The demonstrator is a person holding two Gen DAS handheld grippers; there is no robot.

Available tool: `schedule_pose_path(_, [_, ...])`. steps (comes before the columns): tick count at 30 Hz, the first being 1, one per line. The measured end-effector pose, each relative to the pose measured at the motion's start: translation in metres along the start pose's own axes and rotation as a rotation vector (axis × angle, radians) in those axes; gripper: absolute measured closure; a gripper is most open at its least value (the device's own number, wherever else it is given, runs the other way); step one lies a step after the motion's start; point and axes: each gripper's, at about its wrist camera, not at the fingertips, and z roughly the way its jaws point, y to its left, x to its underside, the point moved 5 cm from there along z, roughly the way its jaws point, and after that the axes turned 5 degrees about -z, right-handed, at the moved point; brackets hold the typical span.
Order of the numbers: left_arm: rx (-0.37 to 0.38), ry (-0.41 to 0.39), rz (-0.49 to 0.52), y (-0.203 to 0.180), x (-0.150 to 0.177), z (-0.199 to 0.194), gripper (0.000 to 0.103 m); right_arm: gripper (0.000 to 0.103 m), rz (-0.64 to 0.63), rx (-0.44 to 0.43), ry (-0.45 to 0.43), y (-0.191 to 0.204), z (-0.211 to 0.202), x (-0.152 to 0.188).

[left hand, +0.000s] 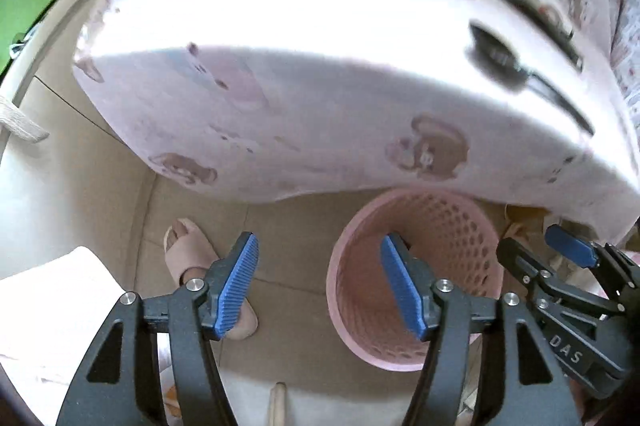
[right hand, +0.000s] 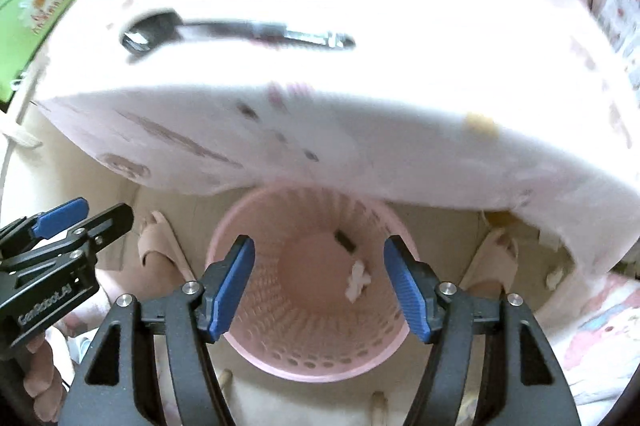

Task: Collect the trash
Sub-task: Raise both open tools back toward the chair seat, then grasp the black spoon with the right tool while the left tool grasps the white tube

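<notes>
Right now both my tools hang wide, nothing btwn pads: right tool (right hand: pixel 319 284) directly over pink basket (right hand: pixel 256 354) w/ white trash scrap (right hand: pixel 357 281) inside; left tool (left hand: pixel 318 284) just beside it.

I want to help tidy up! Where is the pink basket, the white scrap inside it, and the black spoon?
pink basket (right hand: pixel 240 344), right wrist view, near rim.
white scrap (right hand: pixel 357 281), right wrist view, its middle.
black spoon (right hand: pixel 150 31), right wrist view, its bowl.

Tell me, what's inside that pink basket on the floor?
Inside the pink basket, a crumpled white scrap and a small dark piece show near the bottom. The near wall and gripper fingers hide part of the inside, so anything more there cannot be seen.
</notes>
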Motion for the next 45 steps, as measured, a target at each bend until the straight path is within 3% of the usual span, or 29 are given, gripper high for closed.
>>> schedule_pose_path(10, [-0.010,-0.161,-0.040,0.018,-0.023,-0.043,0.036,0.032,-0.102,-0.029,-0.191,0.024,-0.055,-0.013])
schedule_pose_path(20, [-0.019,-0.261,-0.060,0.036,-0.034,-0.072,0.034,0.032,-0.208,-0.005,-0.364,0.036,-0.098,-0.019])
schedule_pose_path(23, [-0.053,-0.328,-0.063,0.040,-0.039,-0.086,0.030,0.031,-0.223,0.020,-0.414,0.035,-0.105,-0.029])
schedule_pose_path(25, [-0.030,-0.333,-0.075,0.043,-0.041,-0.089,0.024,0.030,-0.228,0.025,-0.432,0.032,-0.107,-0.034])
schedule_pose_path(29, [-0.021,-0.283,-0.098,0.044,-0.042,-0.075,0.023,0.027,-0.258,-0.018,-0.400,0.031,-0.098,-0.049])
schedule_pose_path(35, [-0.042,-0.310,-0.091,0.041,-0.040,-0.076,0.017,0.027,-0.272,-0.051,-0.364,0.031,-0.082,-0.066])
schedule_pose_path(45, [-0.034,-0.277,-0.122,0.047,-0.042,-0.070,0.014,0.027,-0.308,-0.029,-0.342,0.032,-0.070,-0.074])
